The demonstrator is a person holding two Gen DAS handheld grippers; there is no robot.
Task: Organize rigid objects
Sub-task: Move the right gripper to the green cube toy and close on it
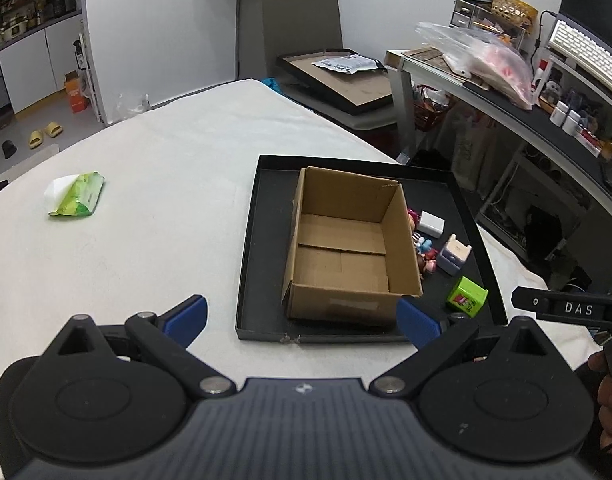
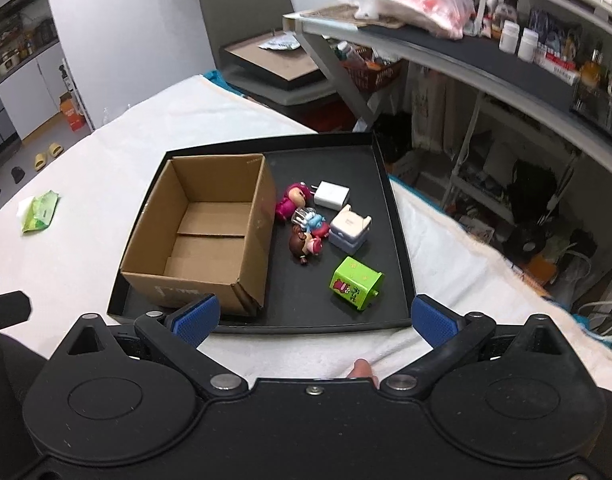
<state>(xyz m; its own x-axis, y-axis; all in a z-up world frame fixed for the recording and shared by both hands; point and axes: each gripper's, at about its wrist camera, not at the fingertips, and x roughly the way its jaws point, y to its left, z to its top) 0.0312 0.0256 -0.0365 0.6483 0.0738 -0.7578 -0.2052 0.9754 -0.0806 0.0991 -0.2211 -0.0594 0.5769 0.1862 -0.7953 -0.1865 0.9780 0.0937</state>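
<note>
both grippers wide open and empty; I'd drop the right gripper (image 2: 314, 320) straight over the green printed cube (image 2: 356, 282), then into the open brown cardboard box (image 2: 210, 224)

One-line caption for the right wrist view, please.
Open right gripper hovers before a black tray holding an empty cardboard box, toy figures, a white charger and a green cube.

Matt brown cardboard box (image 2: 202, 232) sits in a smooth black tray (image 2: 398, 240) on soft white cloth (image 1: 166, 184). Glossy plastic toys: green cube (image 2: 356, 283), pink doll (image 2: 292, 198).
</note>
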